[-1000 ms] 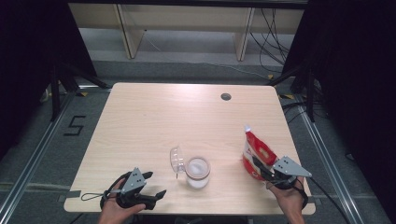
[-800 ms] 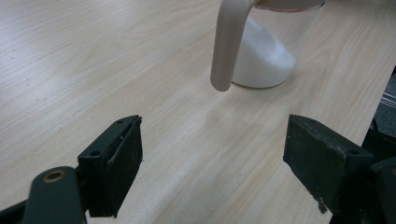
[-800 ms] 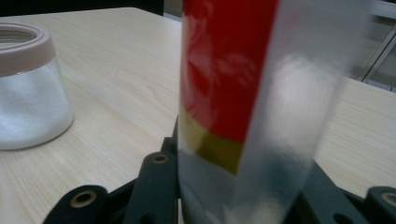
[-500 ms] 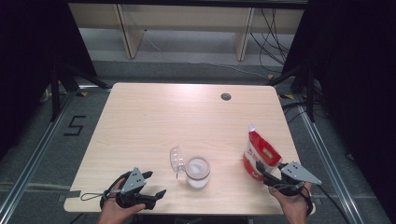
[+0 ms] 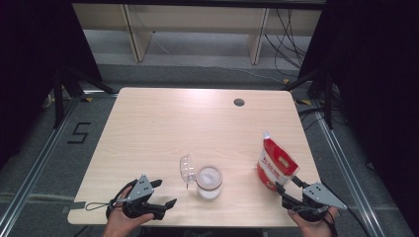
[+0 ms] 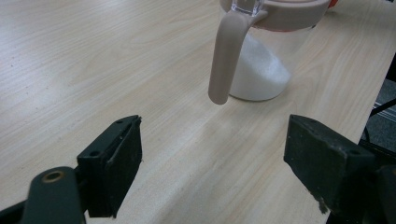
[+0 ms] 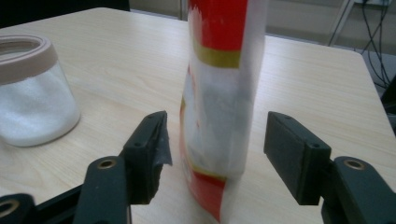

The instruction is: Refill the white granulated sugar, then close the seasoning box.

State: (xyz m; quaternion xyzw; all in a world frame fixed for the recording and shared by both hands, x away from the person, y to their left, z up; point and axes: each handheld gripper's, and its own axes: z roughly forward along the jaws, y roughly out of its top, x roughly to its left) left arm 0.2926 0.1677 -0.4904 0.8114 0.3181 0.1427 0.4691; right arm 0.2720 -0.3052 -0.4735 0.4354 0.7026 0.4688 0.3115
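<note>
Standing upright near the right edge of the counter [image 5: 163,123], the red and white pouch [image 5: 274,163] has its torn top corner pointing up and away from the person. The right claw [image 5: 286,186] sits low at the near right corner, just behind the pouch, and its jaws have just been opening. In the right gripper view the pouch [image 7: 219,107] stands between the two black jaws with a gap showing on both sides, so neither pad presses on it; that claw [image 7: 212,154] is spread around the bag, not pinching it.

Over in the middle of the near half sits the clear jar [image 5: 209,181], part full of white grains, with a pinkish rim. Its transparent lid [image 5: 187,170] is flipped up on the left side of the jar, standing nearly on edge. From the left gripper view the jar [image 6: 261,65] is ahead of the jaws, a beige tab [image 6: 224,60] hanging down its side from the rim, the white grains sloping inside the glass.

The left claw [image 5: 165,193] rests at the near left edge in the person's left hand [image 5: 123,219], its jaws spread wide with nothing but bare wood between them, well short of the jar. A small dark round hole [image 5: 239,102] marks the far side of the counter.
</note>
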